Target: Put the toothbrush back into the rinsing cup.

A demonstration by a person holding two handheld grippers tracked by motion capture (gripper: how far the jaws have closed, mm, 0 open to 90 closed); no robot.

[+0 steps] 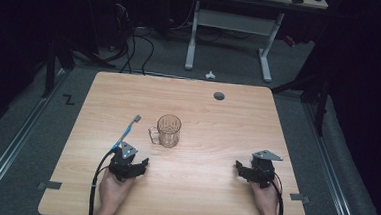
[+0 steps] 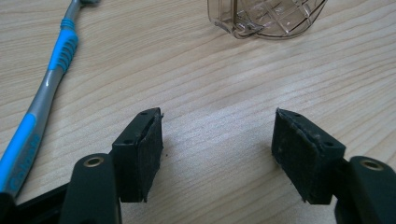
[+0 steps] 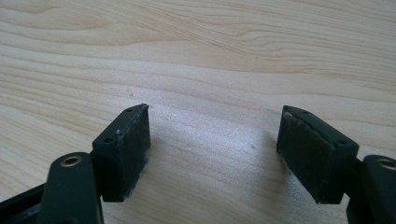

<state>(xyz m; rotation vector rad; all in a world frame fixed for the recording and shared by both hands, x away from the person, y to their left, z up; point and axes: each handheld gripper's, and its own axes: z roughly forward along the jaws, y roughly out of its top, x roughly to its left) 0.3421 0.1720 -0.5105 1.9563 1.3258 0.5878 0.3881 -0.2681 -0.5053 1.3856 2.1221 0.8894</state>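
A clear plastic mug (image 1: pixel 168 131) with a handle on its left stands upright near the middle of the wooden table (image 1: pixel 213 119). A blue and grey toothbrush (image 1: pixel 127 131) lies flat to its left, head pointing away. My left gripper (image 1: pixel 131 160) rests near the front left, just behind the toothbrush's handle end, open and holding nothing. In the left gripper view the toothbrush (image 2: pixel 42 100) lies left of the gripper (image 2: pixel 217 140) and the mug (image 2: pixel 268 18) is ahead. My right gripper (image 1: pixel 255 167) sits at the front right, open over bare wood (image 3: pixel 212 135).
A round grey cable hole (image 1: pixel 219 95) sits near the table's far edge. Beyond the table stand a white desk frame (image 1: pixel 233 35) and loose cables on the floor. Metal rails run along both sides of the table.
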